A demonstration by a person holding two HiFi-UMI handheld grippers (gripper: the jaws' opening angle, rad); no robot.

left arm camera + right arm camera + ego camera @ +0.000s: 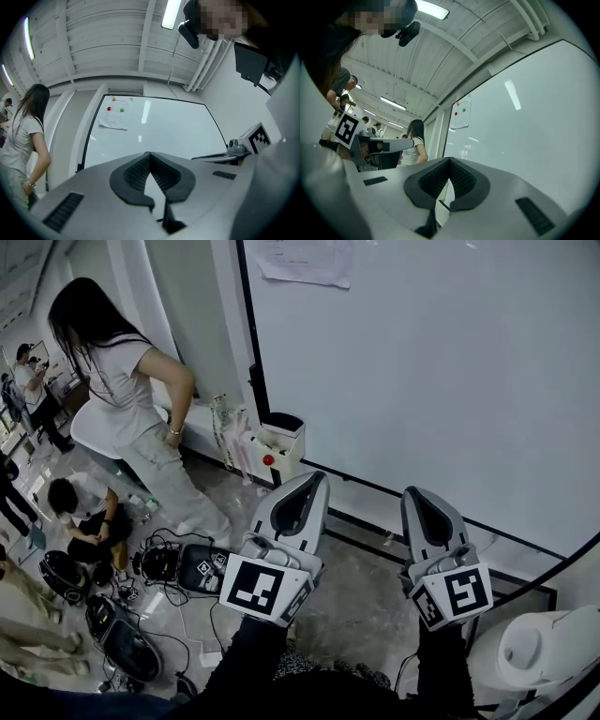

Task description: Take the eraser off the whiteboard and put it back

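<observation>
The whiteboard (422,362) fills the upper right of the head view, and both gripper views face it (154,131) (525,131). No eraser shows clearly on it. A small dark block (281,422) sits on a white box with a red dot at the board's lower left corner; I cannot tell what it is. My left gripper (319,474) is shut and empty and points at the board's bottom edge; its pads meet (149,153). My right gripper (412,491) is beside it, also shut with nothing between its pads (450,159).
A sheet of paper (115,117) hangs on the board's upper left under red and green magnets. A person in a white shirt (122,399) stands at the left and another crouches (84,512) among bags and cables (159,568). A white bin (534,648) stands at the lower right.
</observation>
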